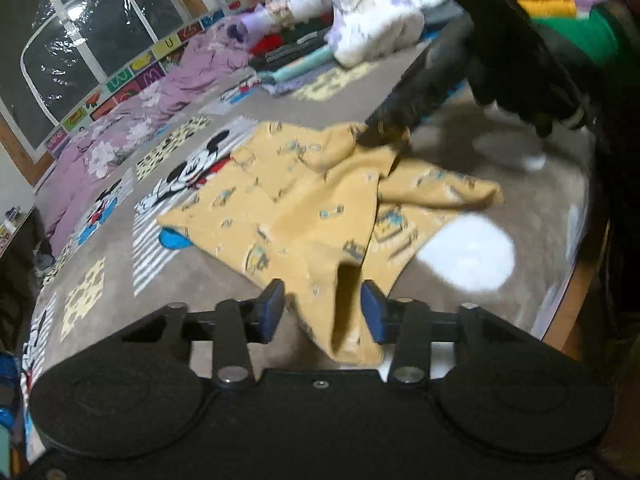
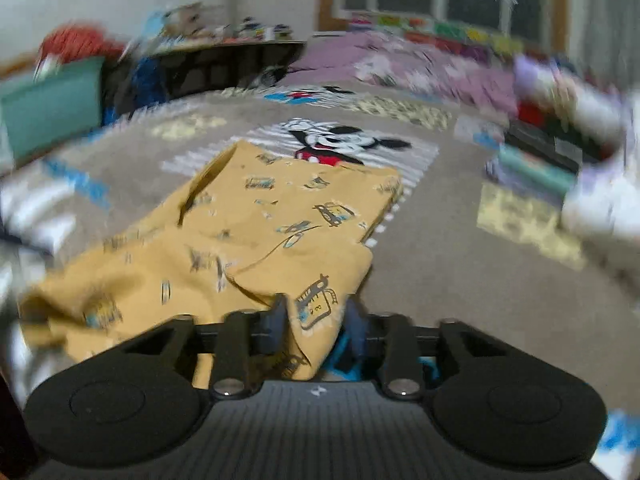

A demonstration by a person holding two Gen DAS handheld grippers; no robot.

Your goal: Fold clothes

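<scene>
A yellow garment (image 1: 304, 200) printed with small robots lies rumpled on a grey cartoon-mouse blanket (image 1: 208, 280). In the left wrist view my left gripper (image 1: 324, 308) is at the near edge of it, blue pads closed on a raised fold of a near corner. My right gripper (image 1: 380, 136) shows as a dark blurred shape at the garment's far corner, pinching the cloth there. In the right wrist view the right gripper (image 2: 316, 316) is shut on a corner of the yellow garment (image 2: 256, 216), which hangs down between the pads and hides most of them.
Folded red, yellow and green clothes (image 1: 548, 0) and a white quilted bundle (image 1: 372, 16) sit at the far end. Purple floral bedding (image 1: 132, 124) lines the window side. The wooden edge (image 1: 568, 304) of the bed runs on the right. A teal bin (image 2: 52, 108) stands beyond the blanket.
</scene>
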